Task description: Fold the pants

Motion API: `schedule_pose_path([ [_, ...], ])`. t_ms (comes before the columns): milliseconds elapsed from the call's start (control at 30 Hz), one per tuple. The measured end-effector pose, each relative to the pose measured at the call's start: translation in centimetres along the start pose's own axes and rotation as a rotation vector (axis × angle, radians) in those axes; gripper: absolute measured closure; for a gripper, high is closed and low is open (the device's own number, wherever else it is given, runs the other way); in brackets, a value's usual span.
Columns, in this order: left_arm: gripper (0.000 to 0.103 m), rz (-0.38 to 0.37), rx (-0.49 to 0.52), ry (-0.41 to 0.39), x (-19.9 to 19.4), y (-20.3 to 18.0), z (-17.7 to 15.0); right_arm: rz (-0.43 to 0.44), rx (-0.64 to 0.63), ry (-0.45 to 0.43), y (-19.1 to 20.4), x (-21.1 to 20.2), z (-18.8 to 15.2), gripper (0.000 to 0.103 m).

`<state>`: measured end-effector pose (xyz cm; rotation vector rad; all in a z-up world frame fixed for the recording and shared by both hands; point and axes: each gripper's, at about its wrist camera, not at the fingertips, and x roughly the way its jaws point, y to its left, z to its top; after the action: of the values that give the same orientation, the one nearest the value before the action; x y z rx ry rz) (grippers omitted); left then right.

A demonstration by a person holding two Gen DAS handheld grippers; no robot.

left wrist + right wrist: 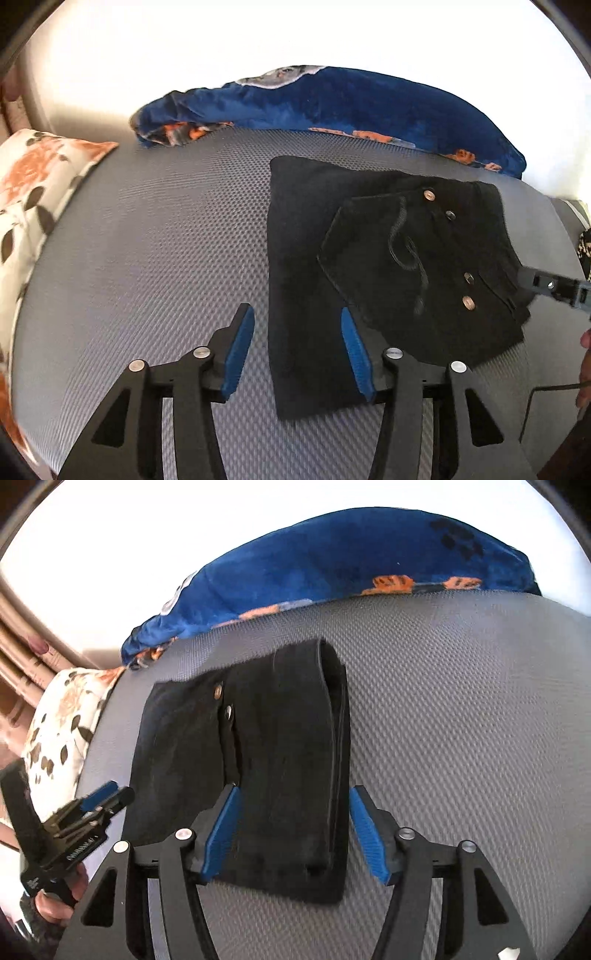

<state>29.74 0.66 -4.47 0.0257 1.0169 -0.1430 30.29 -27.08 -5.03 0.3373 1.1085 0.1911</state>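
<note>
black pants lie folded into a compact stack on the grey mattress. both the left gripper and right gripper hang parted over them, holding nothing. folding seems finished; perhaps only smoothing remains.

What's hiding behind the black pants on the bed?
Behind the folded black pants lies a bunched blue blanket with orange patches, on the grey mattress. Whatever is under the pants or blanket is covered.
</note>
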Motion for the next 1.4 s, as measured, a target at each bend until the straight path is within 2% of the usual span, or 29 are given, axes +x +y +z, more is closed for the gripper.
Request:
schedule_pose_path([
  [200,0.046,0.052,0.006,-0.024,-4.6,-0.9,-3.0,-0.040,-0.032,0.036,-0.1,1.1,-3.2,0.037],
  [233,0.046,0.056,0.009,-0.027,-5.0,-1.0,-3.2,-0.046,-0.025,0.032,-0.2,1.2,-3.3,0.034],
  [333,0.042,0.074,0.001,-0.063,-7.3,-1.5,-4.5,-0.046,-0.003,0.028,-0.3,1.0,-3.2,0.034],
  [433,0.036,0.112,-0.006,-0.103,-9.3,-2.2,-5.6,-0.094,-0.056,-0.003,0.8,-0.1,-3.6,0.034],
  [533,0.032,0.117,-0.024,-0.126,-10.4,-2.5,-6.3,-0.122,-0.107,-0.044,2.5,-1.9,-4.6,0.032],
  [633,0.027,0.150,-0.026,-0.150,-11.5,-3.1,-7.2,-0.124,-0.115,-0.090,3.9,-4.2,-6.0,0.024],
  [667,0.025,0.155,-0.029,-0.151,-11.6,-3.1,-7.4,-0.109,-0.116,-0.106,4.3,-4.8,-6.4,0.022],
  [733,0.024,0.162,-0.044,-0.152,-11.9,-3.3,-7.8,-0.130,-0.120,-0.136,5.4,-6.1,-7.5,0.010],
  [867,0.023,0.181,-0.042,-0.151,-12.2,-3.8,-8.6,-0.190,-0.179,-0.189,7.4,-7.6,-9.3,0.004],
  [1067,0.022,0.171,-0.053,-0.132,-12.0,-4.1,-9.6,-0.233,-0.233,-0.239,9.1,-8.6,-11.0,0.001],
  [1167,0.022,0.170,-0.060,-0.113,-11.6,-4.1,-10.0,-0.265,-0.247,-0.228,9.3,-8.3,-11.6,0.001],
  [1400,0.022,0.191,-0.053,-0.094,-11.0,-3.9,-10.2,-0.272,-0.248,-0.184,9.4,-7.2,-12.5,0.001],
])
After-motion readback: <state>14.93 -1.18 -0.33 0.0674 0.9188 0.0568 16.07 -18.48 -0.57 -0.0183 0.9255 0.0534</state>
